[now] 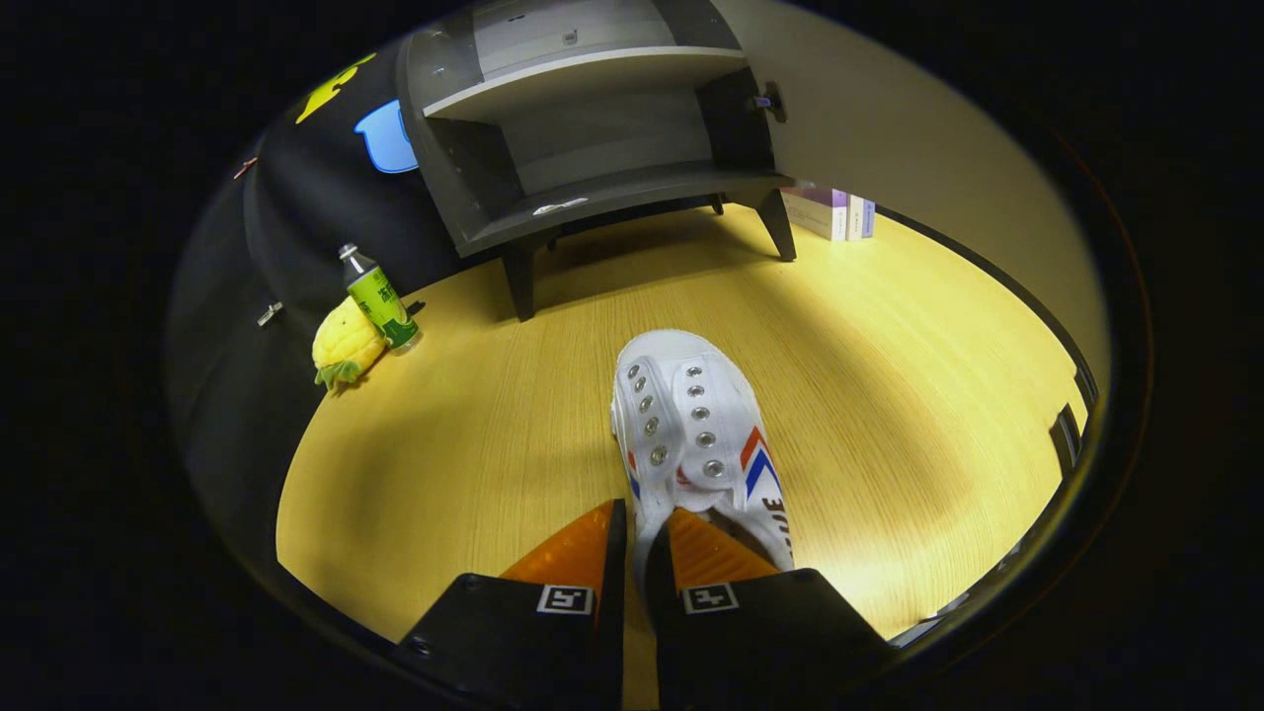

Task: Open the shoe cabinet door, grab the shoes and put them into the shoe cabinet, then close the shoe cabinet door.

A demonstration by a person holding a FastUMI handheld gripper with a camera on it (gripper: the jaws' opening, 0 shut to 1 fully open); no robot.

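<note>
A white canvas shoe (691, 415) with metal eyelets and red and blue stripes points away from me, toe toward the cabinet. My gripper (642, 515) is shut on the shoe's heel collar; the thin white wall is pinched between the two orange fingers (573, 553). I cannot tell whether the shoe rests on the wooden table (889, 375) or hangs just over it. Beyond the shoe stands the grey shoe cabinet (592, 188) on short legs, its shelves showing. Its pale door (918, 128) is swung wide open to the right.
Left of the cabinet, against the black cloth wall, stand a green bottle (380, 301) and a yellow pineapple toy (344, 346). Small boxes (834, 212) sit behind the cabinet's right leg. Bare tabletop lies between the shoe and the cabinet.
</note>
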